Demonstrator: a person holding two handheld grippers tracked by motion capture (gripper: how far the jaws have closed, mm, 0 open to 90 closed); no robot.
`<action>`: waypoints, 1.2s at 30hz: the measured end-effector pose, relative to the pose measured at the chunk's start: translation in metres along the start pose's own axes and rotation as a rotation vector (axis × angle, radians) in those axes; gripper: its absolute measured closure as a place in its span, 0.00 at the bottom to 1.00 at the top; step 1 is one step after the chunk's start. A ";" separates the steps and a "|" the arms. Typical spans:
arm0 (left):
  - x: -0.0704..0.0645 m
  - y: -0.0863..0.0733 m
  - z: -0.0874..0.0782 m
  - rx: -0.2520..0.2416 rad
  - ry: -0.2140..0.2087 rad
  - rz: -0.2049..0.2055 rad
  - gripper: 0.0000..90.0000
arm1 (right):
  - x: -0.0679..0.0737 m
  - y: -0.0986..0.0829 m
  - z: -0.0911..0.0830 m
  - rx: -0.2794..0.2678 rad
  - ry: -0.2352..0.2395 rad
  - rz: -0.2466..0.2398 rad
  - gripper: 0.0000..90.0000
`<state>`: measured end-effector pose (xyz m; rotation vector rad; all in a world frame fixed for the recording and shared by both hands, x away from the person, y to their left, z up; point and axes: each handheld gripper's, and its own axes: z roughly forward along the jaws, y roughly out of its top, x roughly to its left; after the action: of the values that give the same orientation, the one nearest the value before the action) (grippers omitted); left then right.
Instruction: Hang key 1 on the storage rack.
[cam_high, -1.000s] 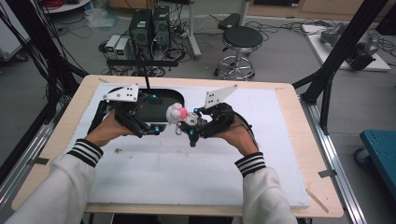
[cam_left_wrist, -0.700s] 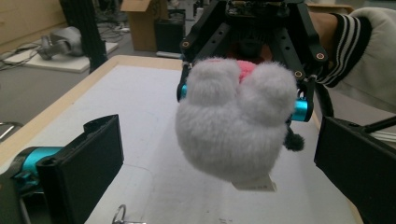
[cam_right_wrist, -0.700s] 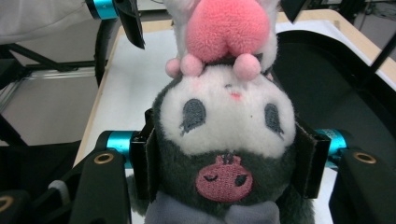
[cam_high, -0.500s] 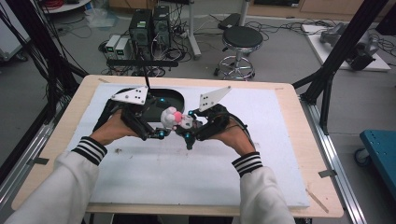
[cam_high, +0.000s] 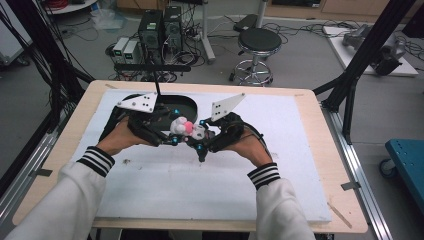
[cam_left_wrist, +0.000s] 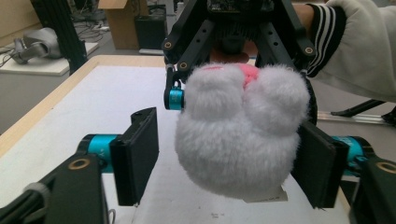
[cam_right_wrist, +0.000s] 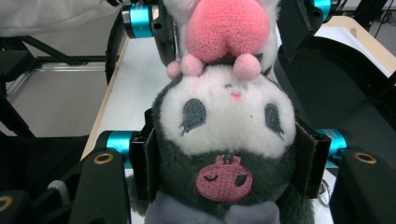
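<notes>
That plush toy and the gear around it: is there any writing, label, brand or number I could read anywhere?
None can be read.
White tag under the plush toy: print too small to tell.
Faint marks on the white table sheet: blurred.
Computer cases on the floor: no legible brand.

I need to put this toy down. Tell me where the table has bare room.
The white mat is bare between the person's forearms, and across its right half out to the wooden table edge. It is crowded at upper left: both grippers hold the plush toy beside the black tray.
</notes>
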<state>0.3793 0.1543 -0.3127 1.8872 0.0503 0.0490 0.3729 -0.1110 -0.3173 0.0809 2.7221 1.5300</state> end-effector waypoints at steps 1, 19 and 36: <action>-0.001 0.000 0.000 -0.003 -0.003 0.001 0.37 | 0.000 0.000 0.000 0.003 0.004 0.004 0.44; -0.004 0.003 -0.001 -0.011 -0.037 0.011 0.59 | 0.001 0.001 0.001 -0.014 0.016 -0.004 0.41; -0.002 0.006 -0.013 -0.014 0.055 -0.019 0.59 | 0.008 0.004 -0.003 -0.092 -0.120 0.055 0.01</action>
<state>0.3762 0.1642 -0.3028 1.8710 0.1052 0.0874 0.3653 -0.1106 -0.3123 0.2395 2.5741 1.6060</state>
